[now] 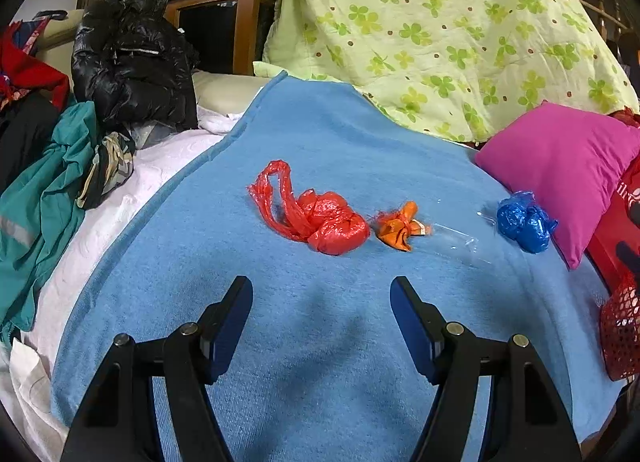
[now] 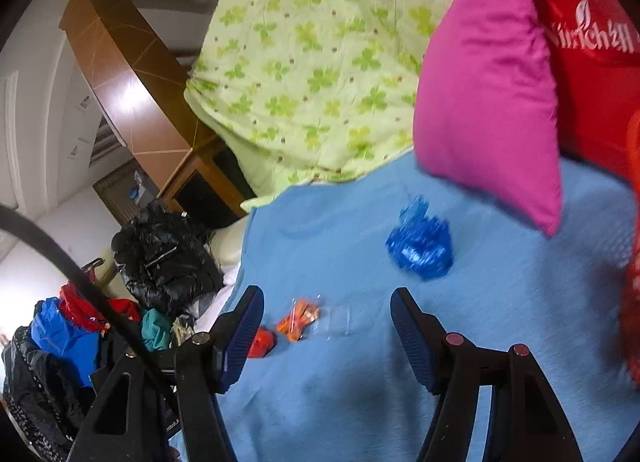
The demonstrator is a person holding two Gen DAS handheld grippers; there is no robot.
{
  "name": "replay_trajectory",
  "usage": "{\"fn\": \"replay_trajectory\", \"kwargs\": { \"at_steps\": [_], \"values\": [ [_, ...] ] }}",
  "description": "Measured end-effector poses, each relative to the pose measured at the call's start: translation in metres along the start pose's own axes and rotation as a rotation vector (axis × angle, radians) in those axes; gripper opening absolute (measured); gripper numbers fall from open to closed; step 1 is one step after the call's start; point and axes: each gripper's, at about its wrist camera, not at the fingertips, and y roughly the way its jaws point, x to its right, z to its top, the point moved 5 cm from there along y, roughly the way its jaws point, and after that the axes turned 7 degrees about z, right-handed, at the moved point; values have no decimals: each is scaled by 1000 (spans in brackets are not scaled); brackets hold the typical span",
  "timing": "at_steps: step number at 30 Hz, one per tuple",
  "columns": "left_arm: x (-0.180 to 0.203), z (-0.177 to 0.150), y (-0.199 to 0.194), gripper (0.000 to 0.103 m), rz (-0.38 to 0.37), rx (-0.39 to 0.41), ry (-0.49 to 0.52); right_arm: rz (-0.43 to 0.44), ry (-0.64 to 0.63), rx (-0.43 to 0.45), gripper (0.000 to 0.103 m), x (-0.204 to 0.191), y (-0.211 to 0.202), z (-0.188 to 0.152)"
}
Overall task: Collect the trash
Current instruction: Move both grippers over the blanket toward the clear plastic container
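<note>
On the blue blanket lie a crumpled red plastic bag, an orange wrapper, a clear plastic scrap and a crumpled blue plastic bag. My left gripper is open and empty, just short of the red bag. My right gripper is open and empty above the blanket; the blue bag lies ahead of it, the orange wrapper and clear scrap between its fingers, the red bag partly behind its left finger.
A magenta pillow and a red bag lie at the right, with a red mesh basket. A green clover quilt is piled behind. A black jacket and teal clothes lie at the left.
</note>
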Motion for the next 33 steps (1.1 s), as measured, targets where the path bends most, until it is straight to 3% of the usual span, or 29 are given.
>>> {"fn": "replay_trajectory", "kwargs": {
  "at_steps": [13,26,33],
  "values": [
    [-20,13,38,72,-22,-102,-119,-1,1,-109,70,-3,67,-17],
    [-14,46,65,72,42,-33,-70,-6,87,-149,70,28,127,-15],
    [-14,49,63,72,52,-9,-44,6,68,-166,70,30,160,-11]
  ]
}}
